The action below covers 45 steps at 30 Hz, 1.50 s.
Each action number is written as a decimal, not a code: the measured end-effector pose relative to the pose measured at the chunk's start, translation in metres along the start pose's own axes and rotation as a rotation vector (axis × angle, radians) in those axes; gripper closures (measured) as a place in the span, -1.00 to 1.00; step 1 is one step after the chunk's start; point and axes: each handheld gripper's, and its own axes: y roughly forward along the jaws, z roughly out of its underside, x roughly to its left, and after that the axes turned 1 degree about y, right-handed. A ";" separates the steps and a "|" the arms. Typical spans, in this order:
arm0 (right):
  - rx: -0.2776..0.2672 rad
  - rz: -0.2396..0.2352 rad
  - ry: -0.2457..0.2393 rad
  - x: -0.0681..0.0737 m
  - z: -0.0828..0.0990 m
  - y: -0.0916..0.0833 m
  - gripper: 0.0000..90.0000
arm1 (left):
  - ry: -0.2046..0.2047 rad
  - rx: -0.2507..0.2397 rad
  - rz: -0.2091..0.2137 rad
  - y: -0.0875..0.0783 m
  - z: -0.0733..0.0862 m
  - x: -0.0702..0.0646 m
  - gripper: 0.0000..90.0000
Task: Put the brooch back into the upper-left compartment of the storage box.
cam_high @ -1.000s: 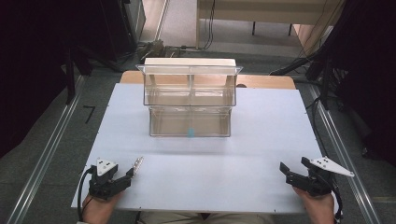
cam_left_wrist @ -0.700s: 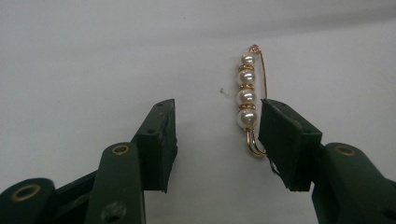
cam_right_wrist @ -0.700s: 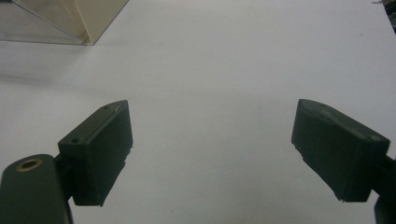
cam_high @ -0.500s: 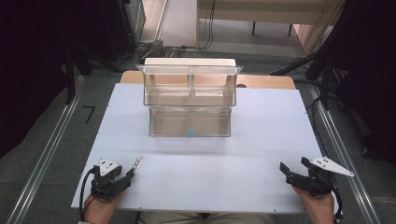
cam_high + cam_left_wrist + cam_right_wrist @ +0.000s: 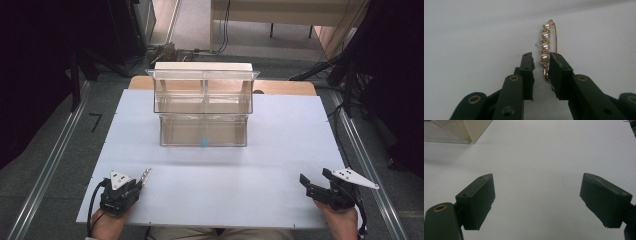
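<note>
**Pearl pin between left jaws, near-left table corner**

White table [image 5: 280,135] carries a clear tiered organiser [image 5: 203,107] at centre back, well apart from both grippers. Right gripper [image 5: 537,200]: jaws spread wide over bare surface. Left gripper [image 5: 541,66]: jaws have just been closing around the pearl pin [image 5: 545,51], a gap remaining on one side. Pin's long axis runs away from the jaws. No legible markings.

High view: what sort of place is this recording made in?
Probably a lab or workshop data-collection station: a white board laid over a wooden table, metal floor rails either side, cables trailing on grey carpet.
</note>
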 end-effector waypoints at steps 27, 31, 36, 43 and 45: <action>-0.001 -0.002 0.000 0.000 0.000 0.000 -0.75 | -0.007 -0.004 0.019 -0.002 -0.001 0.002 0.94; -0.001 -0.002 -0.001 0.000 0.000 0.000 -0.75 | -0.007 -0.030 0.013 -0.005 -0.001 0.002 0.94; 0.000 0.000 -0.004 0.000 0.000 0.000 -0.74 | -0.015 -0.072 0.007 -0.011 -0.002 0.003 0.94; -0.001 -0.001 -0.004 0.000 0.000 0.000 -0.75 | -0.027 -0.113 0.003 -0.016 -0.003 0.002 0.94; 0.000 -0.001 -0.004 0.000 0.000 0.000 -0.75 | -0.028 -0.135 0.003 -0.019 -0.004 0.002 0.94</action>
